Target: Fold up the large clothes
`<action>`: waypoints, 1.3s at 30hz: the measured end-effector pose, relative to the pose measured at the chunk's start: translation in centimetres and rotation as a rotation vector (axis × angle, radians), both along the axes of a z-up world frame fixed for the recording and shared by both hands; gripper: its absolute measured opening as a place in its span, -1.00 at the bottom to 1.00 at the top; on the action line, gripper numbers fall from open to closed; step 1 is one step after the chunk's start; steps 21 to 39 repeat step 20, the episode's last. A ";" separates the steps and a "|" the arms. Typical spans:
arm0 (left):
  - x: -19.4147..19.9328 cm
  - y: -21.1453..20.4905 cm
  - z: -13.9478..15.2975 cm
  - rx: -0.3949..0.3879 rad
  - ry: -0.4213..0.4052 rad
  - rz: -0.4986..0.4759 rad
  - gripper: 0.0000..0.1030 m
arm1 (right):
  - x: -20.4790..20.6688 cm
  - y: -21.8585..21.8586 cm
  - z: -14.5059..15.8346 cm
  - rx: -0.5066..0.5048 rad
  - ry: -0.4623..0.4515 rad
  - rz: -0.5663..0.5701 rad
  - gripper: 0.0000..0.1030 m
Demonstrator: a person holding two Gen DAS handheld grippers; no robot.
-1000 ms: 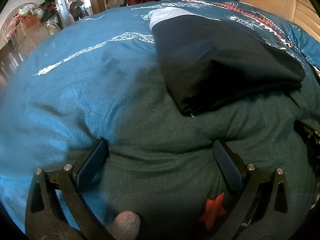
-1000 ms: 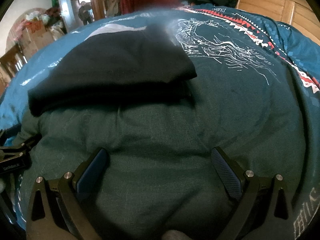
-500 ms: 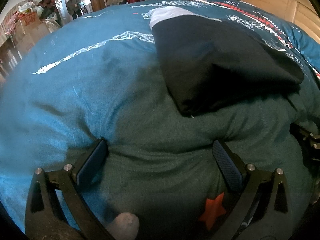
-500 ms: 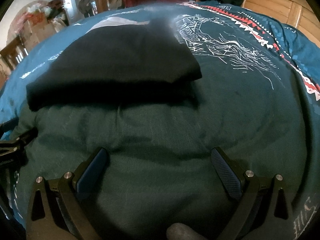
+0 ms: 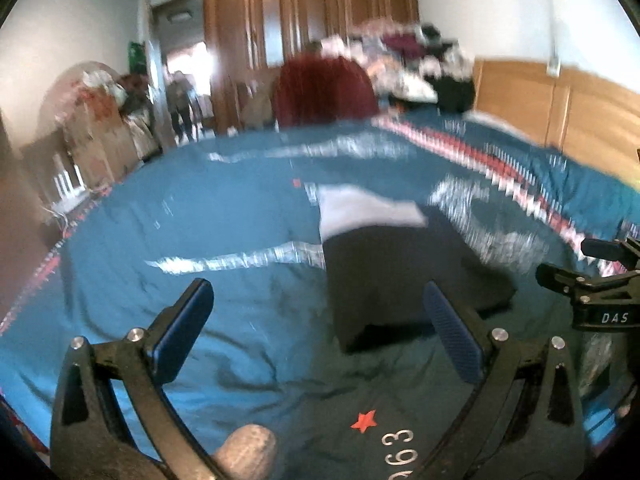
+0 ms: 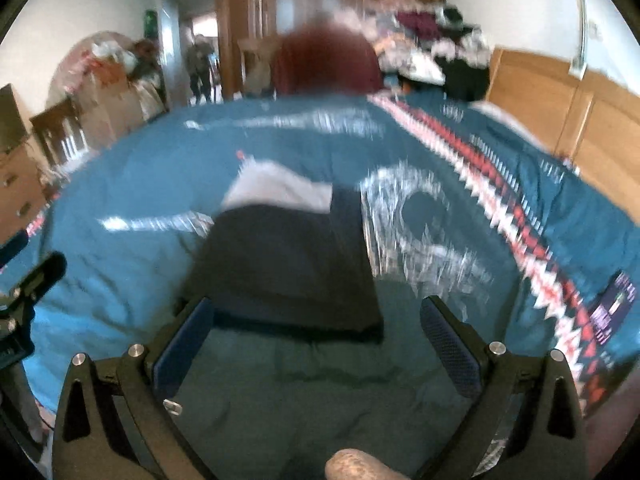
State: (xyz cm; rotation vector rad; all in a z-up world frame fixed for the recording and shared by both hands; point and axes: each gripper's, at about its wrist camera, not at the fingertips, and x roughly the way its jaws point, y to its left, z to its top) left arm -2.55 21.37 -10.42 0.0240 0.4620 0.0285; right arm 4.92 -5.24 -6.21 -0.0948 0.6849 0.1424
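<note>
At frame centre, on teal bedspread (image 5: 208, 216): folded black garment (image 5: 400, 272), white layer at far end. Left gripper (image 5: 320, 328) and right gripper (image 6: 316, 332) wide open, empty, clear of cloth. Fold apparently complete; next, probably: fetch another garment from upper-right pile (image 6: 432, 40)

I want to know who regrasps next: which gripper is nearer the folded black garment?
Right, slightly. The right gripper straddles the near edge of the folded black garment; the left gripper sits at its near left corner, mostly over the teal bedspread. Both are open.
</note>
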 end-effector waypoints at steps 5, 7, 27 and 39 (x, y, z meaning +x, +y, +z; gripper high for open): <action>-2.2 0.5 2.1 -0.036 -0.063 -0.001 1.00 | -2.0 1.0 5.3 0.037 -0.039 0.009 1.00; -2.8 0.5 2.4 -0.043 -0.085 -0.004 1.00 | -2.8 1.3 6.2 0.036 -0.050 0.006 1.00; -4.4 -0.1 3.1 -0.046 -0.125 -0.029 1.00 | -5.1 2.3 9.0 0.069 -0.071 0.025 1.00; -4.4 -0.1 3.1 -0.046 -0.125 -0.029 1.00 | -5.1 2.3 9.0 0.069 -0.071 0.025 1.00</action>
